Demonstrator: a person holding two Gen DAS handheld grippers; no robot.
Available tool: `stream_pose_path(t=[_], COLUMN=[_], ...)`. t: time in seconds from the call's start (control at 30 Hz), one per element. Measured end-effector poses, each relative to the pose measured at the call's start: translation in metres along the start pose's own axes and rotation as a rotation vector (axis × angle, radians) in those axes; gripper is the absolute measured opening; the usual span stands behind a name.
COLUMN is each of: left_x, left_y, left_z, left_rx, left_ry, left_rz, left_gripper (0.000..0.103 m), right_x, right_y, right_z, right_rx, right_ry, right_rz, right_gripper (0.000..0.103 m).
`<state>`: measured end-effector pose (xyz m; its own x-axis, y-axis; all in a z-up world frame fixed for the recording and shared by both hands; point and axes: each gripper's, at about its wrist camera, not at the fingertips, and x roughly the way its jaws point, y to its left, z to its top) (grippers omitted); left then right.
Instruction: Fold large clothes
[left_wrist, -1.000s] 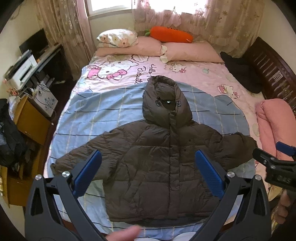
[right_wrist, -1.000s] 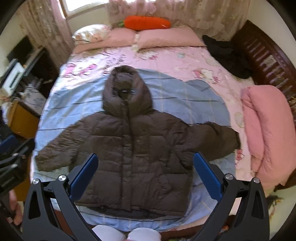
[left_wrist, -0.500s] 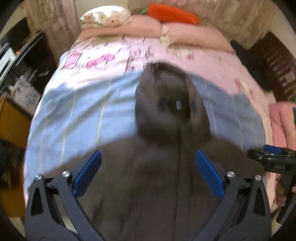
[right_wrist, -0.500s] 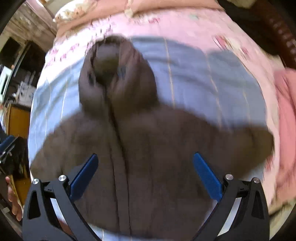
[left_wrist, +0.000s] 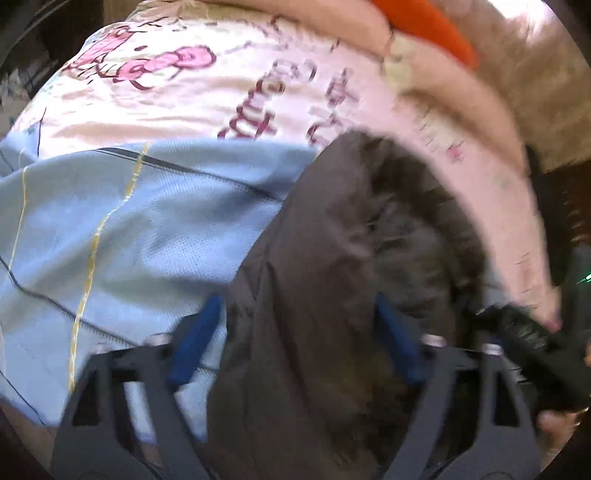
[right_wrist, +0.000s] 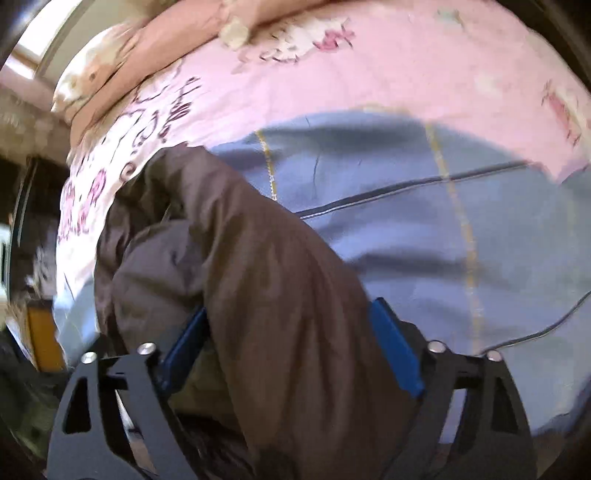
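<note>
On the bed, close in through the left wrist camera, the left gripper (left_wrist: 301, 332) sits low over the hood of the brown puffer jacket (left_wrist: 332, 277), its blue fingers (left_wrist: 195, 339) spread wide with the padded fabric bulging up between them. The picture is smeared, so whether the pads actually bite the cloth I cannot tell. The jacket lies on a light blue blanket (left_wrist: 129, 229) with thin yellow and dark lines, and beyond it, farther off, the pink cartoon-print sheet (left_wrist: 207, 99) runs up to the pink pillows (left_wrist: 424, 66) and an orange plush (left_wrist: 428, 26). At the near right edge the right gripper (left_wrist: 524, 332) shows as a dark blurred shape just beside the hood.

Over to the right wrist camera: the right gripper (right_wrist: 291, 343) straddles a thick roll of the same brown jacket (right_wrist: 258, 277), jaws apart, a blue pad on either side of the fabric. The hood's opening gapes to the left. Blue blanket (right_wrist: 443, 240) fills the right, pink sheet (right_wrist: 369, 66) lies far, and a yellow-brown cabinet (right_wrist: 42, 339) peeks in at the left edge.
</note>
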<state>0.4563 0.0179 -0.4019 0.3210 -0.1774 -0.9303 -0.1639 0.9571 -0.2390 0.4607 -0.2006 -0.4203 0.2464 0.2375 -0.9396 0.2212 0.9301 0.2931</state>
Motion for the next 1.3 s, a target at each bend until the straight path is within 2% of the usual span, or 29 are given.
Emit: stream_pose_path(t=[0.03,0.1,0.13,0.2,0.23,0.33,0.4,0.5,0.63,0.73,0.83,0.93,1.0,1.1,1.2,1.3], left_x=[0.007,0.016,0.018,0.016,0.014,-0.005,-0.023,-0.055,-0.114,-0.164,-0.201,-0.225,-0.239,-0.253,-0.258,-0.252], left_y=[-0.003,-0.009,-0.01,-0.018,-0.021,-0.038,-0.051,-0.06,-0.063,-0.053,-0.045,-0.038,-0.028,-0.018,0.0,0.009], left_z=[0.0,-0.004,-0.006,-0.016,-0.019,-0.033,-0.04,-0.047,-0.072,-0.113,-0.162,-0.209,-0.238,-0.276,-0.309,-0.337], left_rx=[0.016,0.063,0.083,0.127,0.148,0.224,0.296,0.337,0.377,0.365,0.357,0.362,0.355,0.382,0.365,0.397], left_ry=[0.007,0.002,-0.014,-0.062,-0.082,-0.162,-0.224,-0.285,-0.379,-0.425,-0.448,-0.43,-0.398,-0.373,-0.33,-0.312], left_rz=[0.002,0.041,0.064,0.13,0.156,0.212,0.228,0.204,0.17,0.123,0.123,0.141,0.123,0.116,0.088,0.106], left_gripper=[0.057,0.037,0.033,0.018,0.016,0.012,0.012,0.012,0.012,0.012,0.013,0.013,0.013,0.013,0.013,0.014], right_x=[0.005,0.009,0.009,0.012,0.011,-0.002,-0.017,-0.049,-0.112,-0.159,-0.188,-0.208,-0.218,-0.225,-0.226,-0.217], right_y=[0.005,0.015,0.018,0.018,0.019,0.012,0.01,0.008,-0.008,-0.021,-0.026,-0.031,-0.038,-0.053,-0.069,-0.079], right_z=[0.0,-0.007,-0.011,-0.016,-0.02,-0.027,-0.032,-0.046,-0.086,-0.127,-0.173,-0.23,-0.264,-0.299,-0.329,-0.363], right_rx=[-0.029,-0.087,-0.109,-0.147,-0.168,-0.131,-0.116,-0.142,-0.171,-0.195,-0.209,-0.208,-0.208,-0.221,-0.208,-0.201], right_ry=[-0.011,-0.045,-0.064,-0.088,-0.102,-0.143,-0.174,-0.24,-0.304,-0.353,-0.383,-0.363,-0.349,-0.321,-0.299,-0.285], right_rz=[-0.023,-0.082,-0.104,-0.121,-0.131,-0.095,-0.072,-0.044,0.041,0.07,0.072,0.063,0.043,0.027,0.013,-0.01], right_gripper=[0.071,0.06,0.05,0.036,0.03,0.021,0.02,0.02,0.02,0.02,0.019,0.019,0.019,0.019,0.02,0.02])
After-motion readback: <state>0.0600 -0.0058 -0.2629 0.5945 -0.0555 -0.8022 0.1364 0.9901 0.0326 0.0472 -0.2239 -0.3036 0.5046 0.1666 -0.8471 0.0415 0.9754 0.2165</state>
